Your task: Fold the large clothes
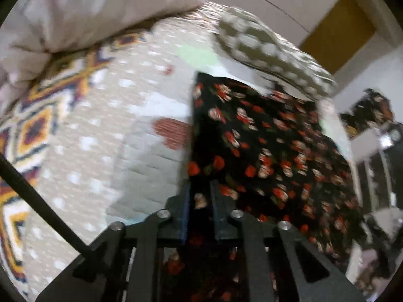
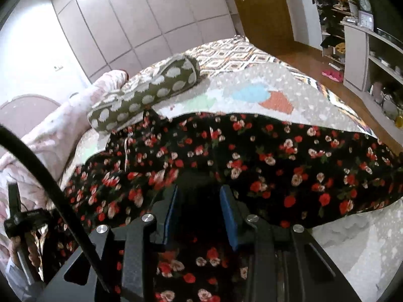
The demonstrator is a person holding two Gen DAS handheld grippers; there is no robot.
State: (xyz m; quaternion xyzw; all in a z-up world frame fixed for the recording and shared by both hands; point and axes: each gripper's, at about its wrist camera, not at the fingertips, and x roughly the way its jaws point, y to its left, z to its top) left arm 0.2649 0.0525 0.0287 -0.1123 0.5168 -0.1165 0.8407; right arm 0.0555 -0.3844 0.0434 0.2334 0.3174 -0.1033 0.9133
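A black garment with red and cream flowers lies spread on a bed with a knitted cream cover. My left gripper is at the garment's near left edge. Its fingers stand close together with a fold of the flowered cloth pinched between them. In the right wrist view the same garment stretches across the bed cover. My right gripper hangs just over it with its blue pads apart. Flowered cloth lies under and between the fingers, and the pads do not press on it.
An olive pillow with white dots lies behind the garment, beside a pale pink blanket. White wardrobe doors and a wooden door stand beyond the bed. Cluttered shelves line the right wall.
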